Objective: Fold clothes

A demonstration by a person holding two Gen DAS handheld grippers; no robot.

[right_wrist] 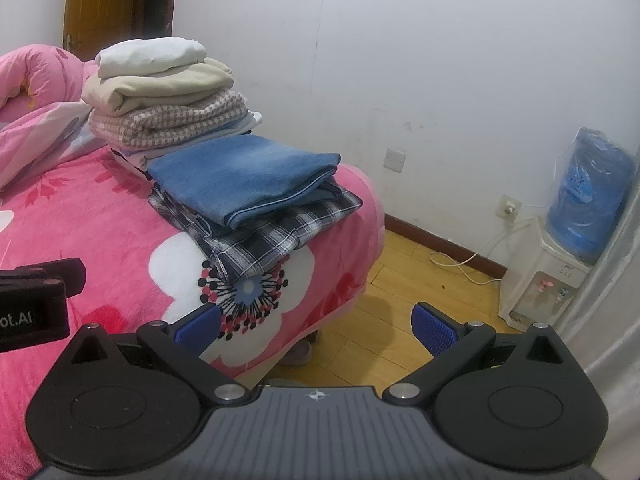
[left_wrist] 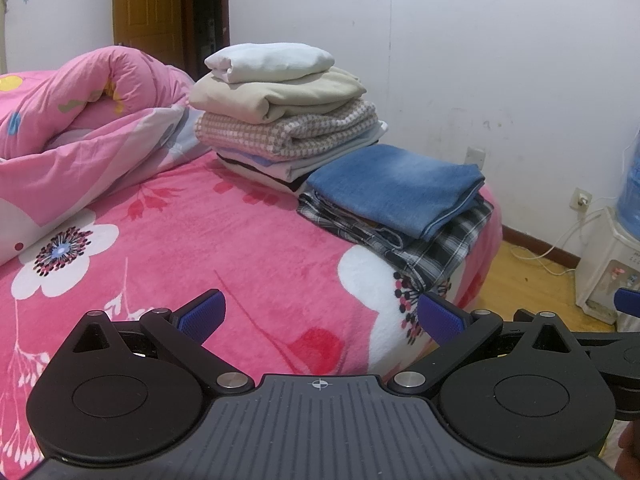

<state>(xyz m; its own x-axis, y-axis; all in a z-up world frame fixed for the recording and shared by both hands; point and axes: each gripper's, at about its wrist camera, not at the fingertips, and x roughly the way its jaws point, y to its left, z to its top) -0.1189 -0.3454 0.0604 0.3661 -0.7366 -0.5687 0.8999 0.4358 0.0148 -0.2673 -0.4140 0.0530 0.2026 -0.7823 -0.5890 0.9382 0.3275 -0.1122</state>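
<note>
Left claw (left_wrist: 320, 316): jaws spread wide, holding nothing, above the pink floral bed (left_wrist: 180, 248). At 10 o'clock lies a bunched quilt (left_wrist: 80, 120). At 12 o'clock stands a tall stack (left_wrist: 288, 112) of folded clothes, white piece on top. At 1 o'clock folded jeans (left_wrist: 396, 188) rest on a plaid shirt (left_wrist: 440, 248). Right claw (right_wrist: 316, 324): jaws spread wide, empty, over the bed's corner and the floor (right_wrist: 400, 280). Water dispenser (right_wrist: 552, 264) at 2 o'clock.

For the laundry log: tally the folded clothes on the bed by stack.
Tall stack: at least 4, lowest layers unclear
Short stack: 2, blue denim on plaid
Total: at least 6
</note>
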